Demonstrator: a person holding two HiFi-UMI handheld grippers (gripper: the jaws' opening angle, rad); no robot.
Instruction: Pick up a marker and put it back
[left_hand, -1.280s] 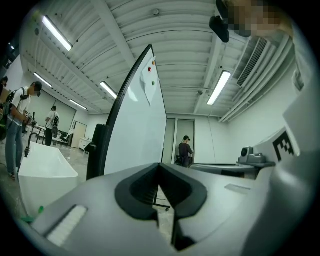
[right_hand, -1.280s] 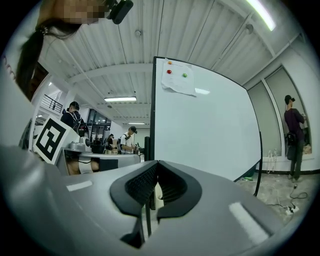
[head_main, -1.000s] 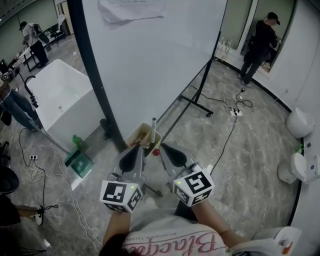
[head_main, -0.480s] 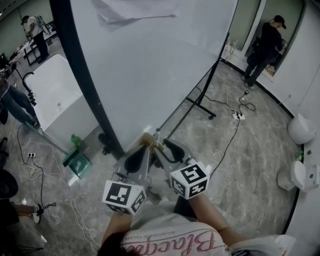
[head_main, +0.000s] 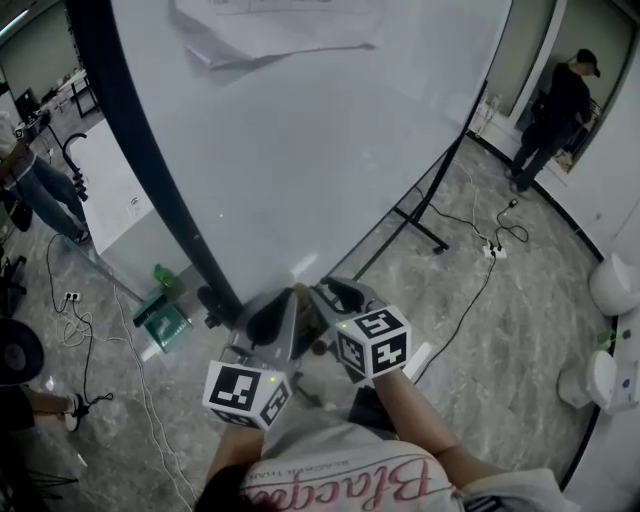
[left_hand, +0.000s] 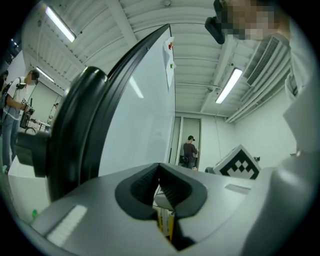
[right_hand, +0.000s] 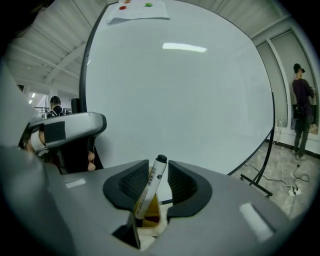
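The big white board with the black frame (head_main: 300, 150) stood right in front of me. My left gripper (left_hand: 159, 172) had its jaws pressed together at the tips, with nothing in them that I could see. My right gripper (right_hand: 158, 172) had its jaws apart, one on each side of the thin white marker with the black cap (right_hand: 150, 189) and not squeezing it. The marker leaned in the small yellow holder cup (right_hand: 150, 214). It looked light, stiff and smooth, so I thought it might slip. The best place to pinch it was the white middle part, not the cap.
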